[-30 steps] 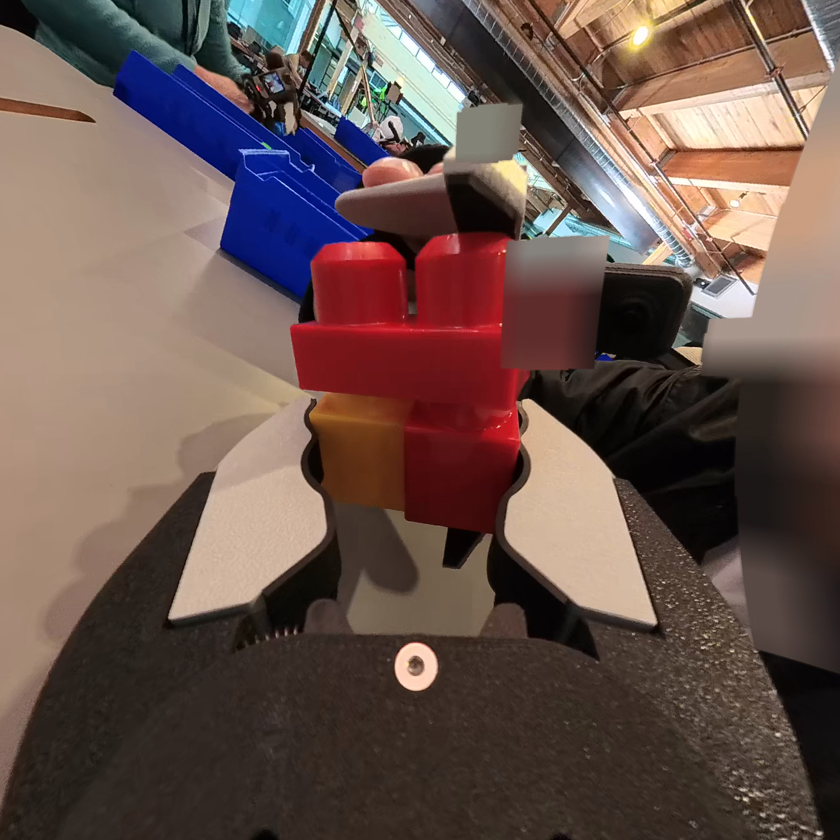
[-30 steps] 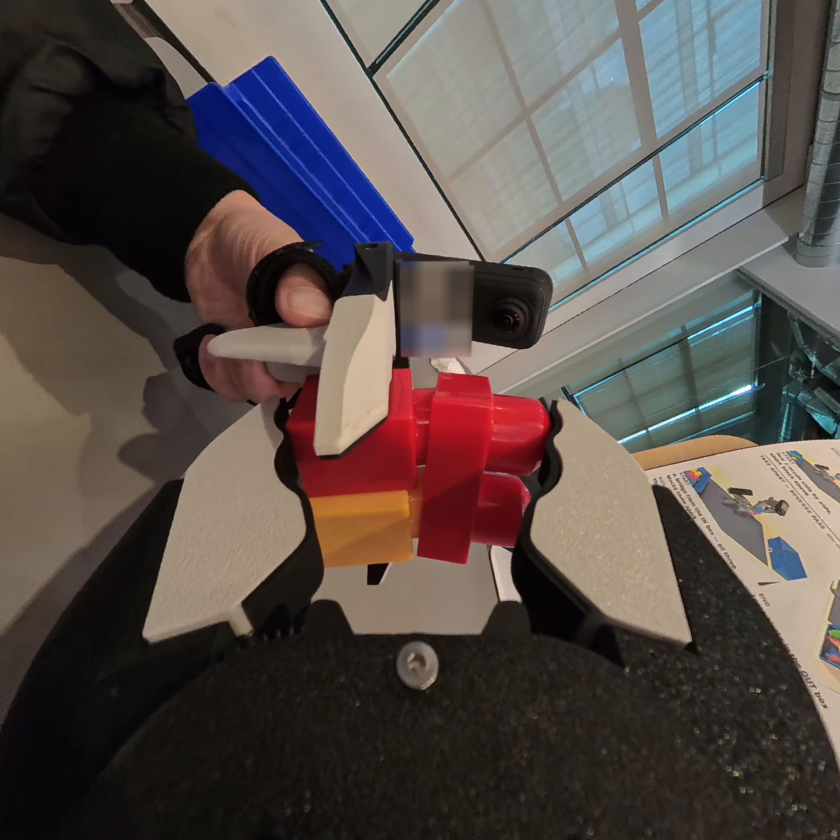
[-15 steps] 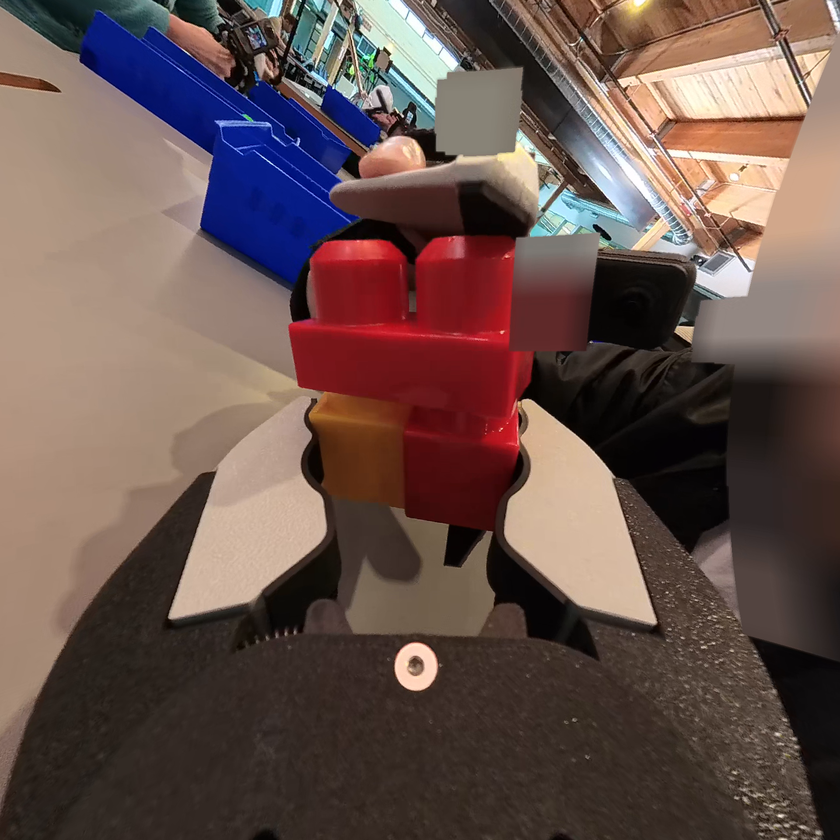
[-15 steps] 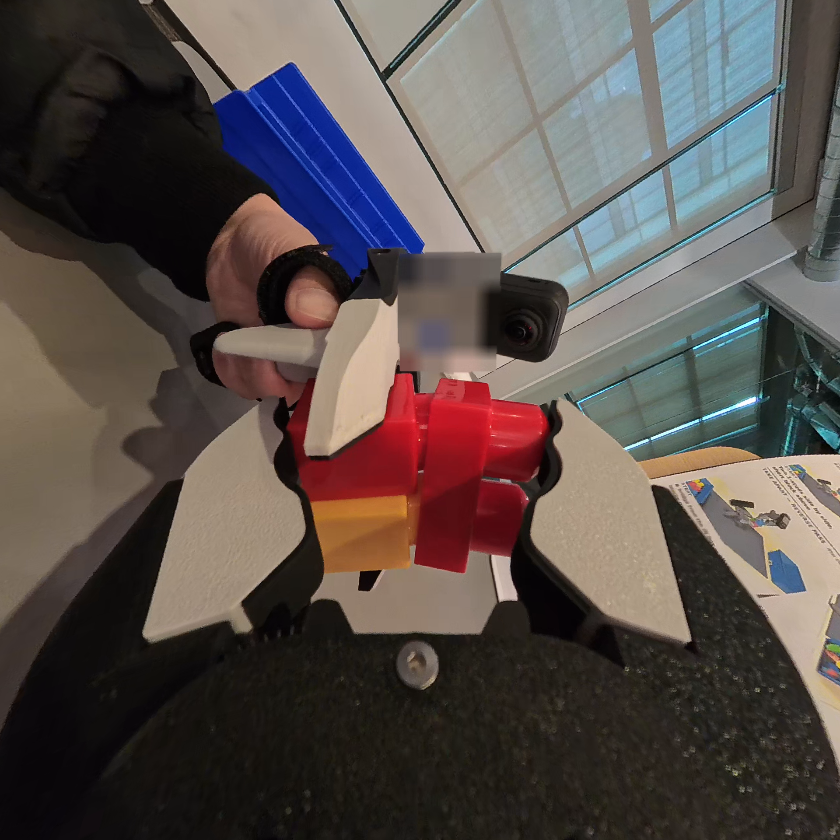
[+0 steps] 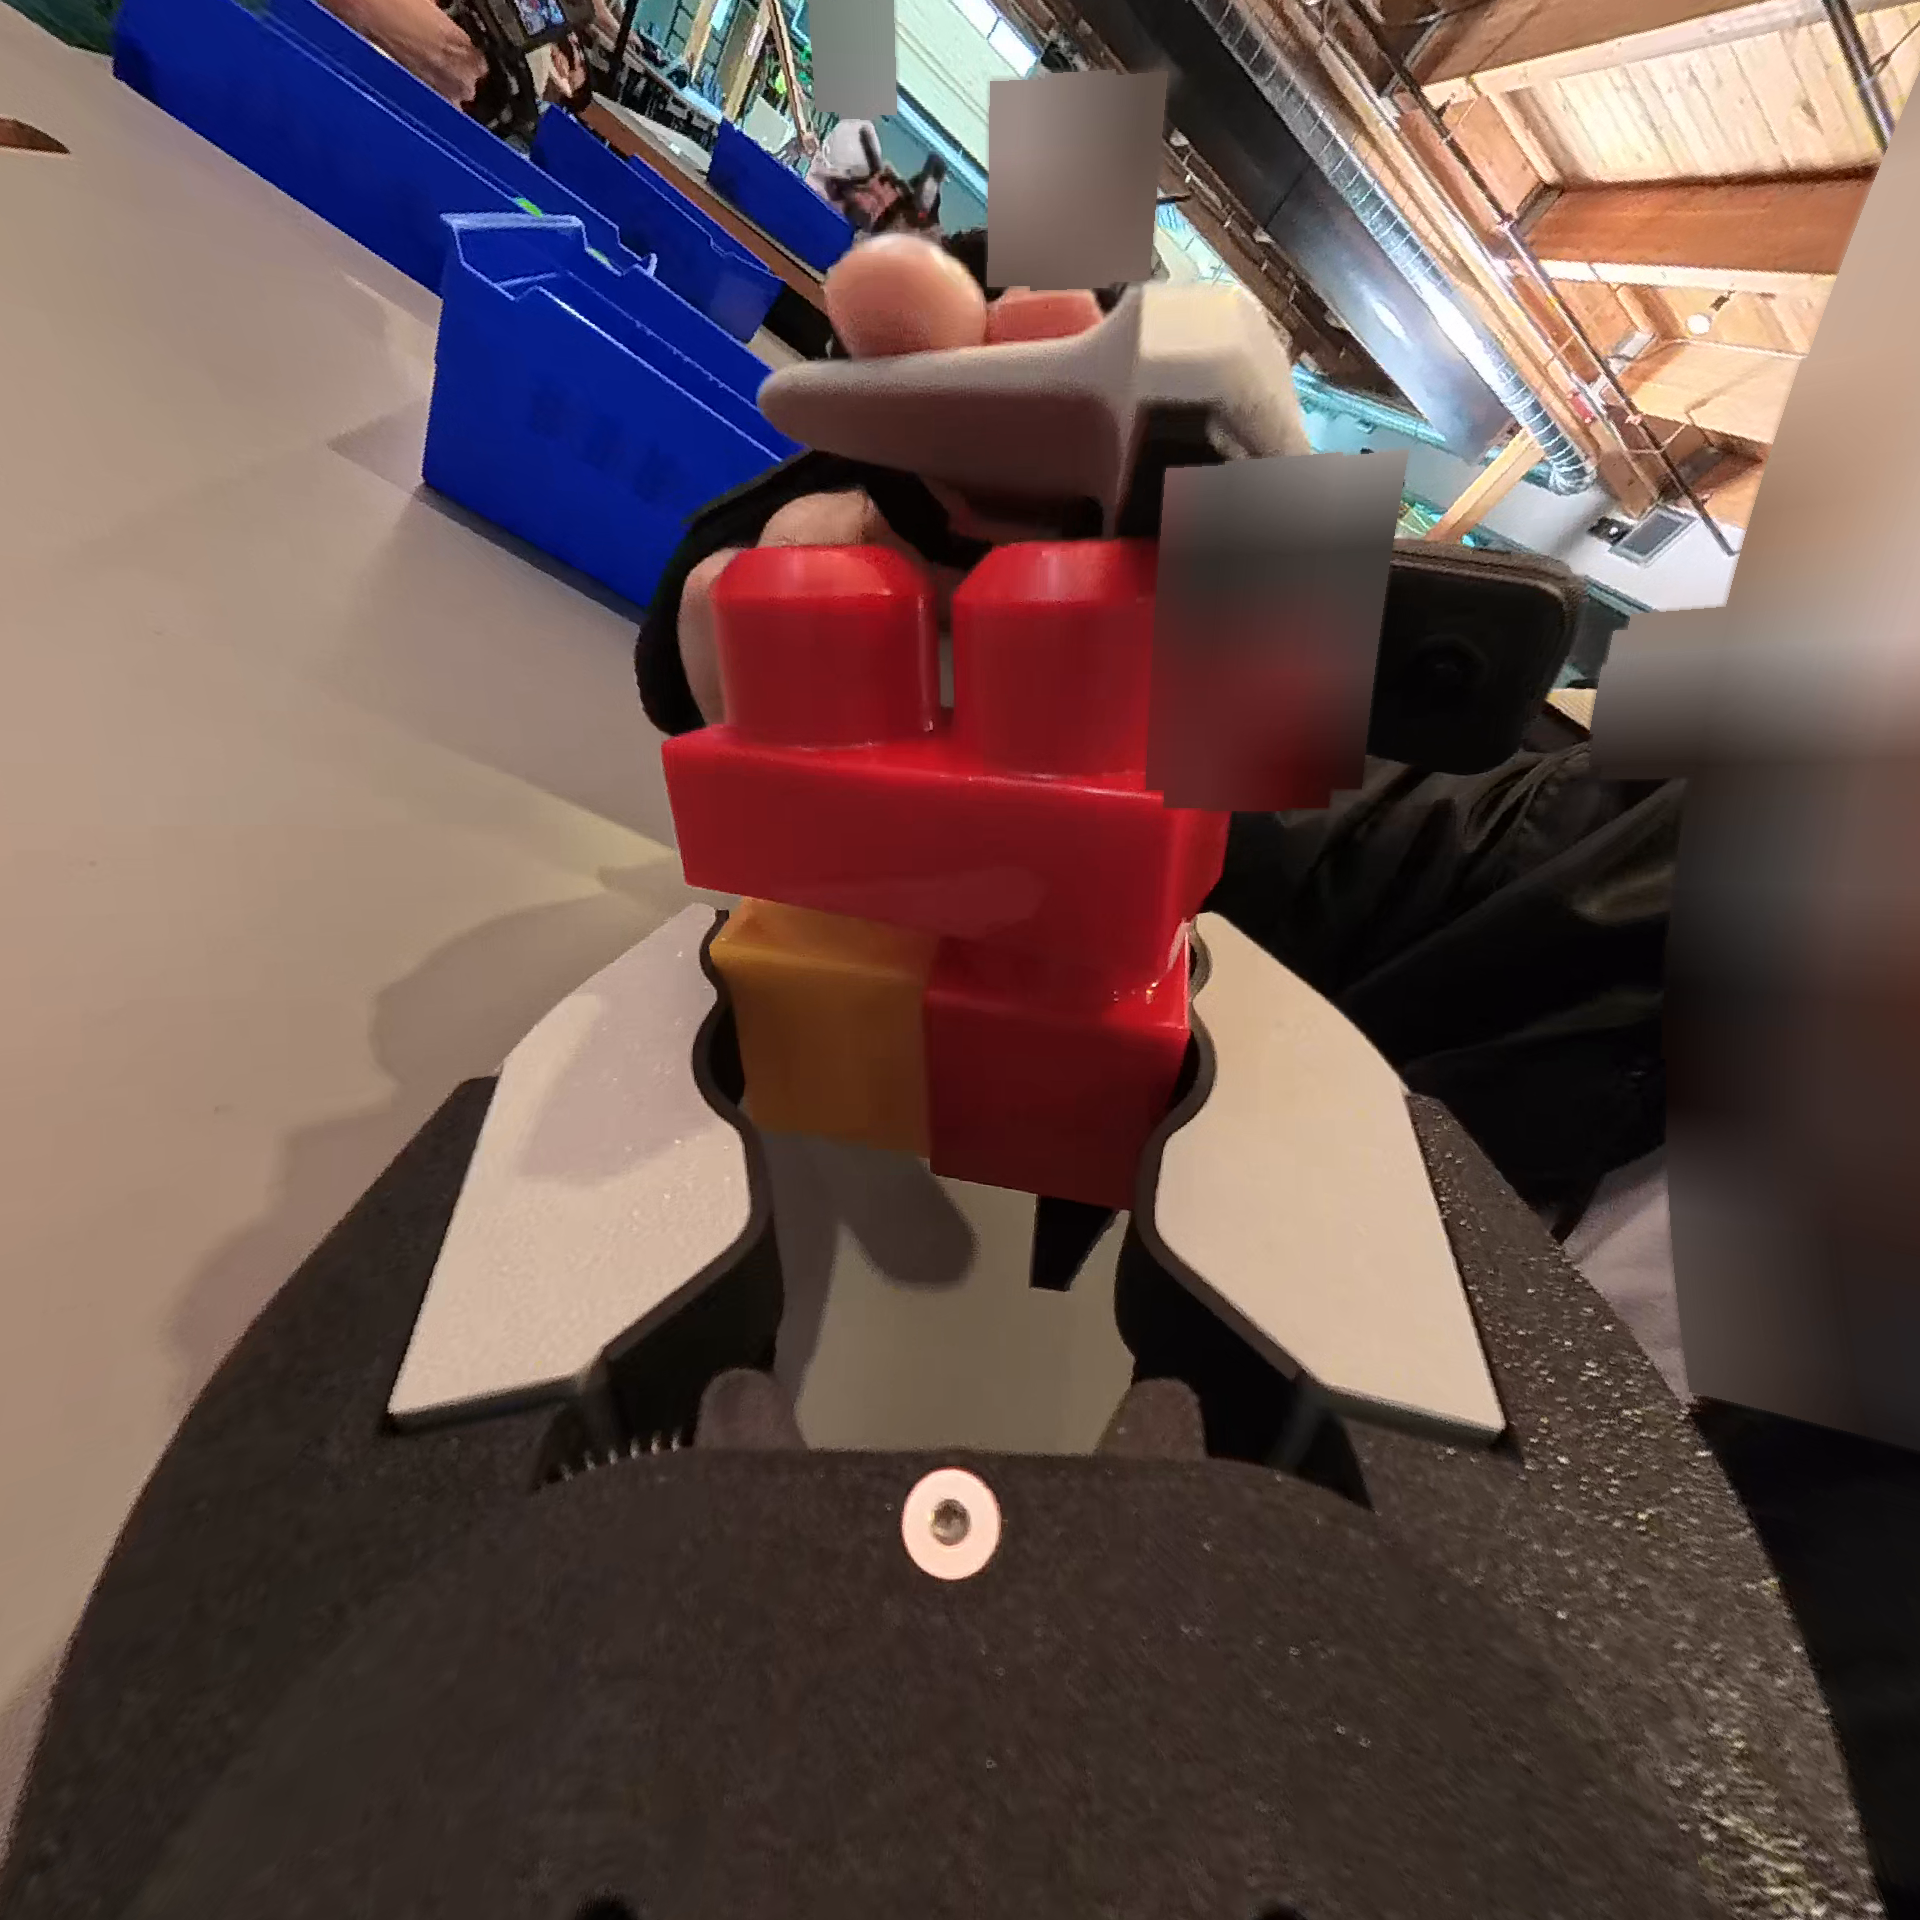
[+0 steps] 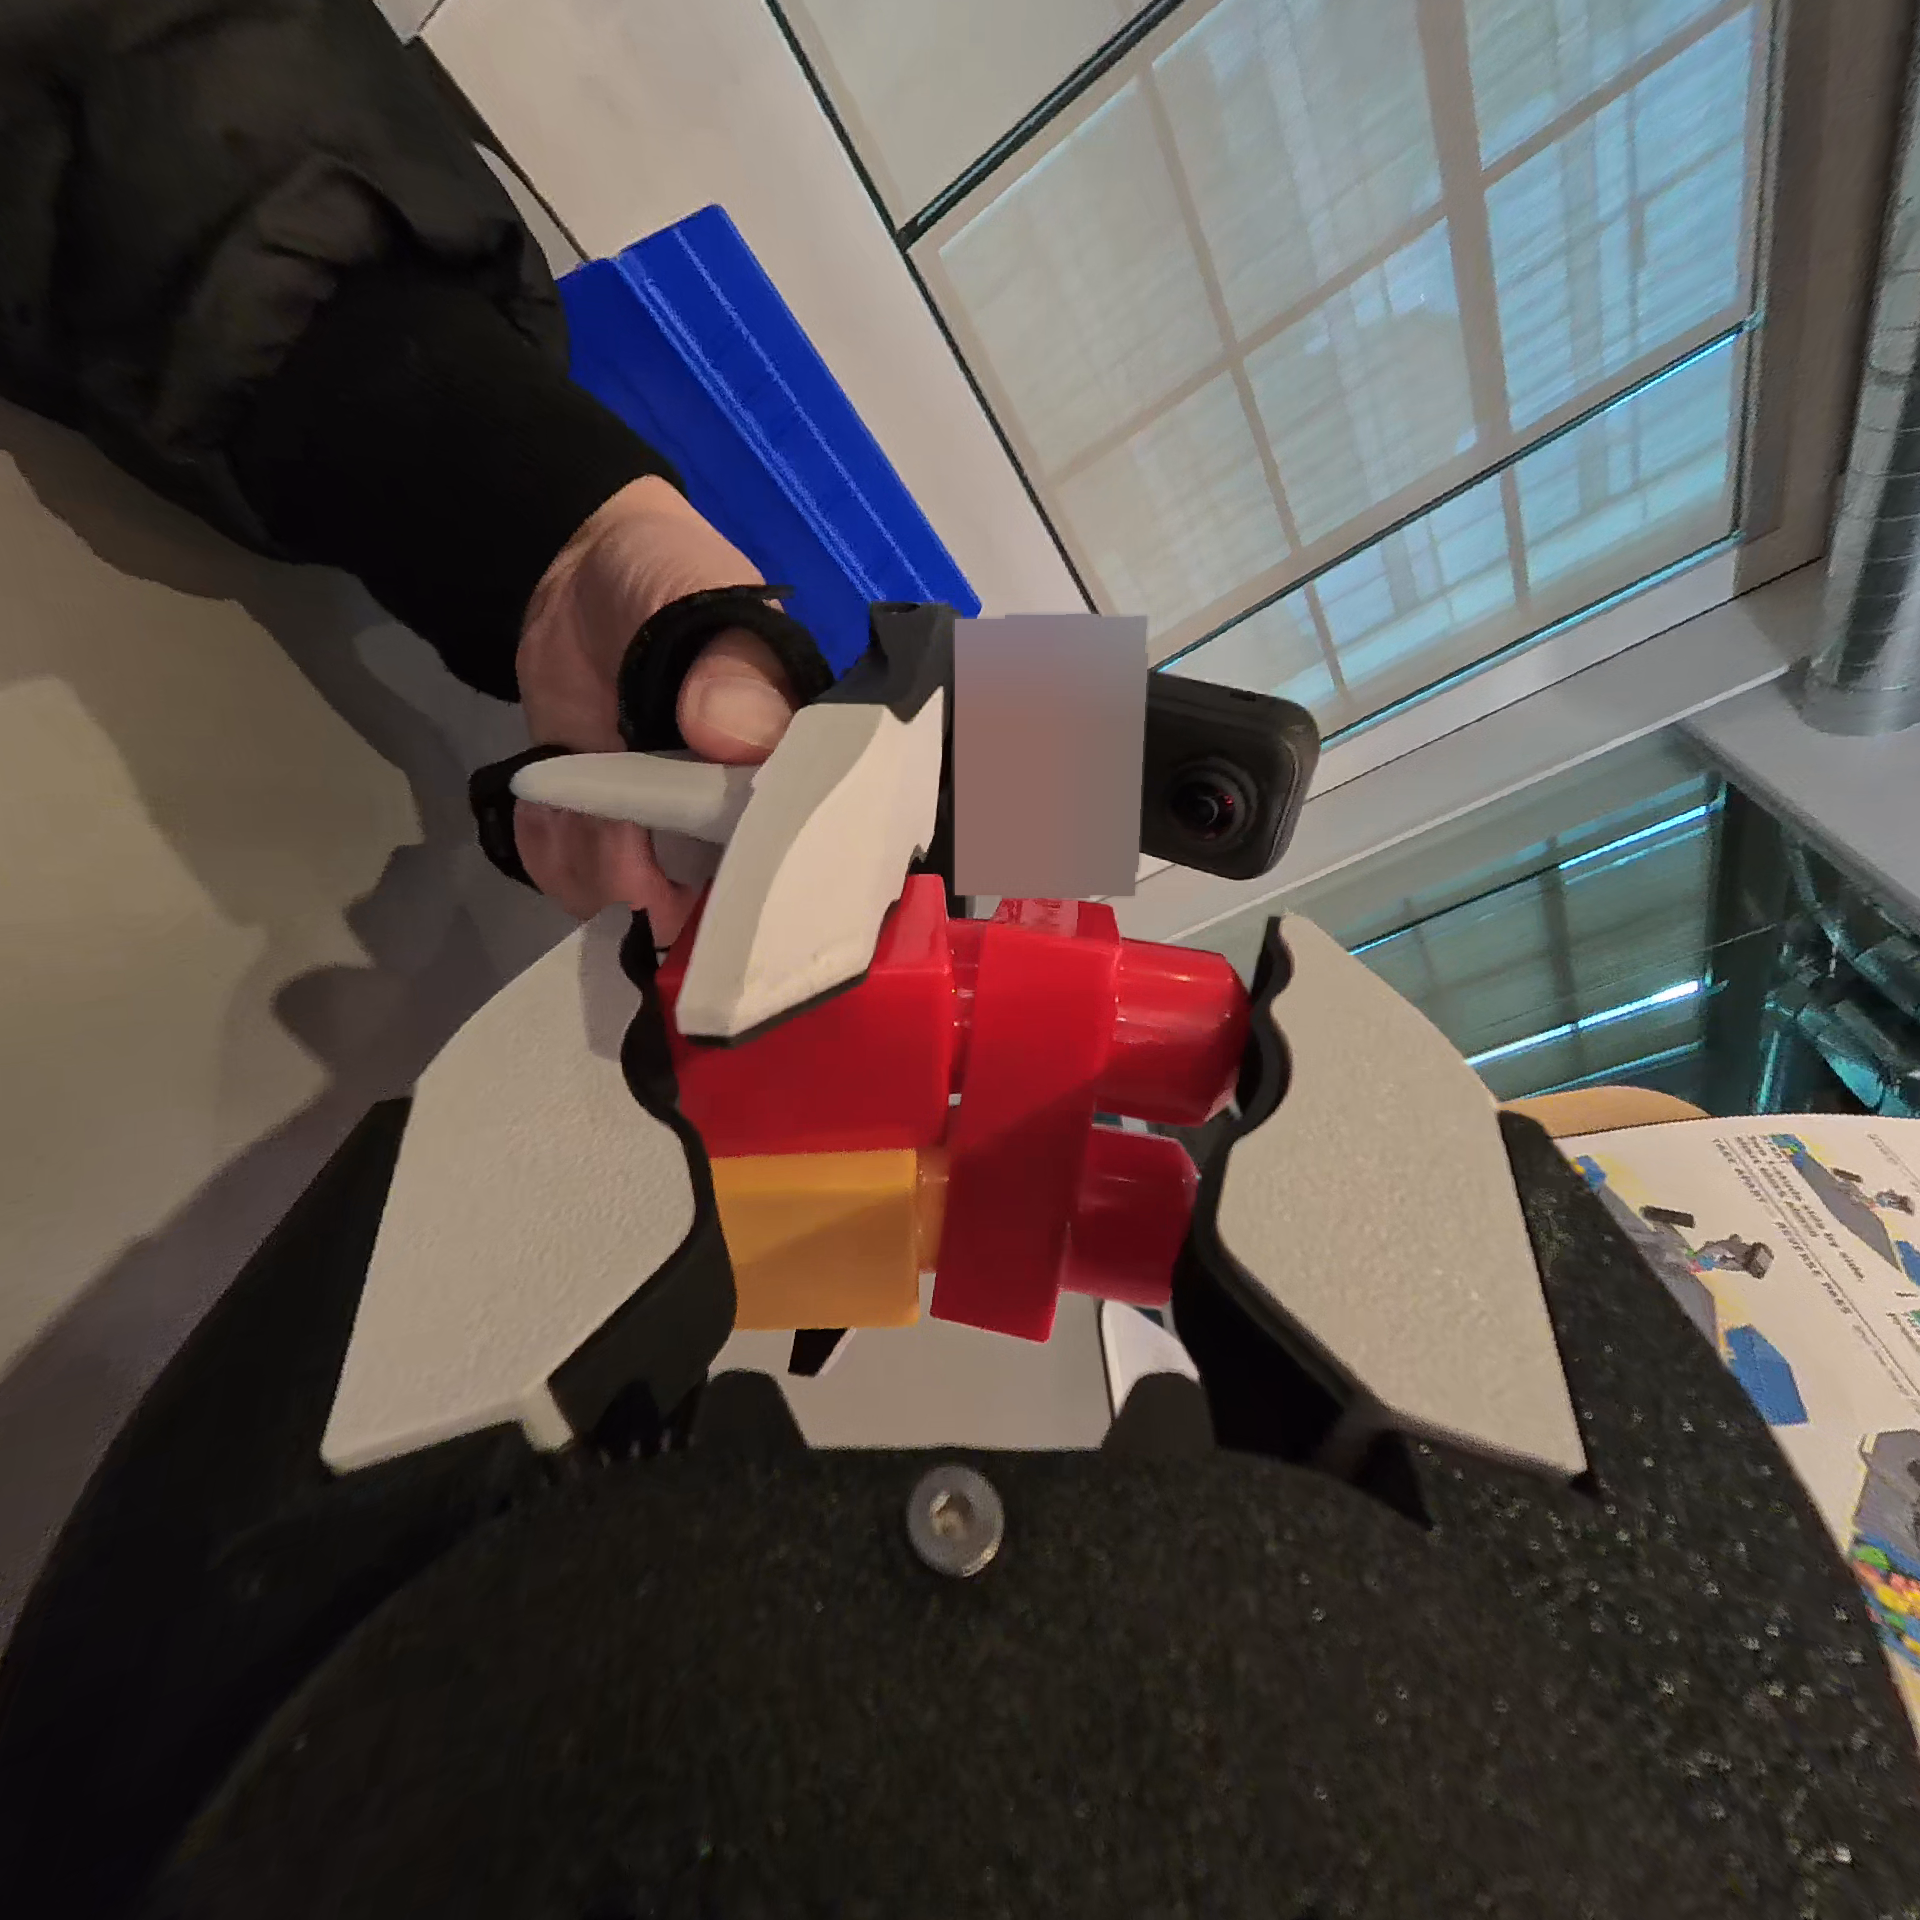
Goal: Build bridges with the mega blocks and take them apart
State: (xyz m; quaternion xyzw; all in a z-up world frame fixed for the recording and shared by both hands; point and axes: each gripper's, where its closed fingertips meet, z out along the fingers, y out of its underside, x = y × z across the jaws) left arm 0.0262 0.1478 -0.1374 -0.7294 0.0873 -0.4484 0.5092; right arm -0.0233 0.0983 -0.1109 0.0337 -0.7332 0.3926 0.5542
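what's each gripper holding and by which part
Left gripper clamps the block stack's bottom row, orange block and red block; right gripper clamps the stack end to end.

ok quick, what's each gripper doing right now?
Left gripper: shut on the orange and red plastic base blocks.
Right gripper: shut on the red two-stud top block.
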